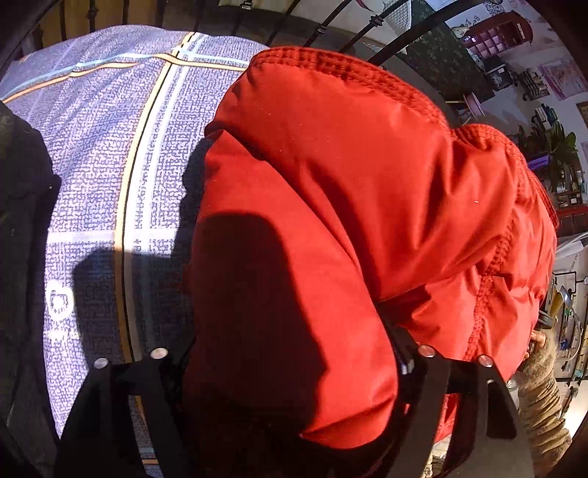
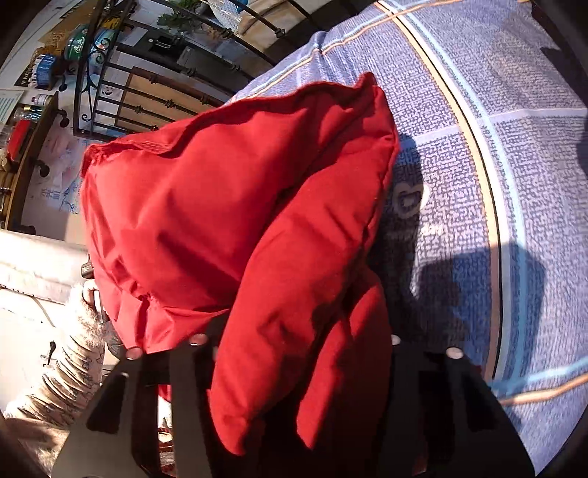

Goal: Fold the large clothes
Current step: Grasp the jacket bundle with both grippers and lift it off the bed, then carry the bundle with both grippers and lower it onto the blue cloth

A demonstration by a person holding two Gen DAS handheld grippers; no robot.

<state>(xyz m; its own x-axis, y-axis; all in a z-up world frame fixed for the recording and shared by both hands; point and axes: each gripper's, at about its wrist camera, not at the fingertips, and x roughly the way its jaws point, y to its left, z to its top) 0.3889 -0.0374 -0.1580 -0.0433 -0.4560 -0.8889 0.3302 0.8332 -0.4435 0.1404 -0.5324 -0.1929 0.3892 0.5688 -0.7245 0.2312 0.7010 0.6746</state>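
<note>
1. Between the jaws of both tools sits the red padded jacket [image 1: 330,206], bunched up on the bed cover [image 1: 110,165], a blue-grey sheet with tan and pale stripes. Most of its bulk runs away from each camera toward the bed's metal railing [image 1: 371,22].
2. Seen from the left wrist, a thick fold of the jacket fills the gap of the left hand-held gripper [image 1: 290,356]; the jaws stand fairly wide and look to press on this padding. The jacket's stitched hem lies far from this tool, up and to the right.
3. Seen from the right wrist, the right hand-held gripper [image 2: 294,345] is narrower and seems closed on a doubled lobe of the same jacket, whose pointed corner [image 2: 371,84] sticks up beyond it.
4. Both tools sit at the garment's near edge, side by side, so neither is clearly nearer; the fold probably carries this edge toward the far hem.
5. Beside the jacket a patterned sleeve [image 1: 544,404] shows, with cluttered shelves [image 2: 44,73] beyond the bed.
</note>
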